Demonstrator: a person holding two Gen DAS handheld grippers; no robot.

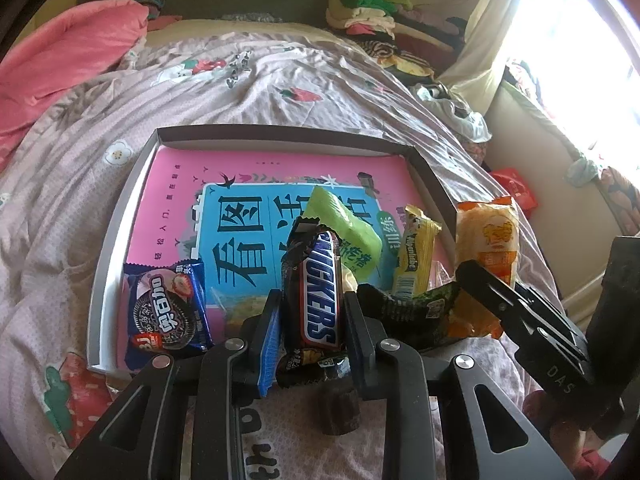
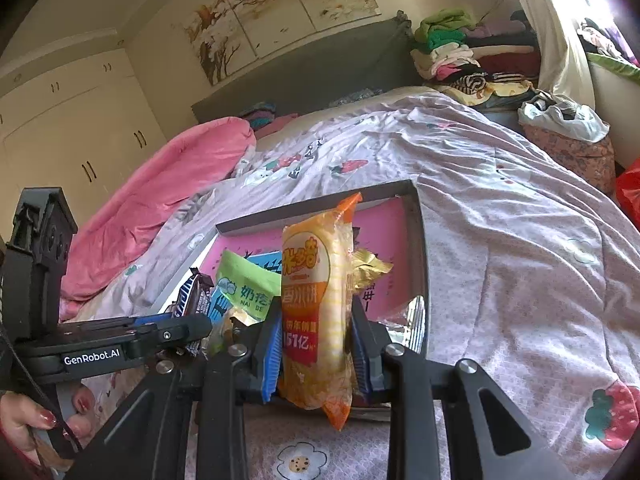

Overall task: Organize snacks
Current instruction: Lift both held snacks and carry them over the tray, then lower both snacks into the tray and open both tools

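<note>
- The chocolate bar point(image 1: 320, 292) stands almost upright, clamped between the blue pads of the left gripper point(image 1: 312, 312), over the near edge of the box lid point(image 1: 120, 216) on the bed.
- The orange cracker pack point(image 2: 316, 320) is pinched upright in the right gripper point(image 2: 316, 344), its jaws narrow around the wrapper; its crimped top points toward 12 o'clock, and its lower end hangs below the pads.
- Seen from the left gripper, that orange pack sits at about 2 o'clock of the chocolate bar, with the right gripper's black arm crossing just below it.
- Inside the lid lies a pink and blue book point(image 1: 248, 208), which covers nearly the whole floor of it.
- On the book, at 9 o'clock of the chocolate bar, lies a blue cookie packet point(image 1: 170, 312), flat in the lid's near left corner.
- A green packet point(image 1: 344, 228) rests at 12 o'clock just behind the bar, and a yellow wafer packet point(image 1: 416, 252) leans at 1 o'clock near the lid's right wall.
- A dark green wrapper point(image 1: 416, 312) lies at 3 o'clock, touching the orange pack.
- Under the left gripper, a small brown candy point(image 1: 340, 412) sits on the bedspread point(image 1: 280, 92).
- A hand point(image 2: 28, 424) with red nails grips the left tool's handle.
- A pink quilt point(image 1: 68, 64) is bunched at 10 o'clock; folded clothes point(image 1: 372, 4) are stacked at 1 o'clock by the headboard.
</note>
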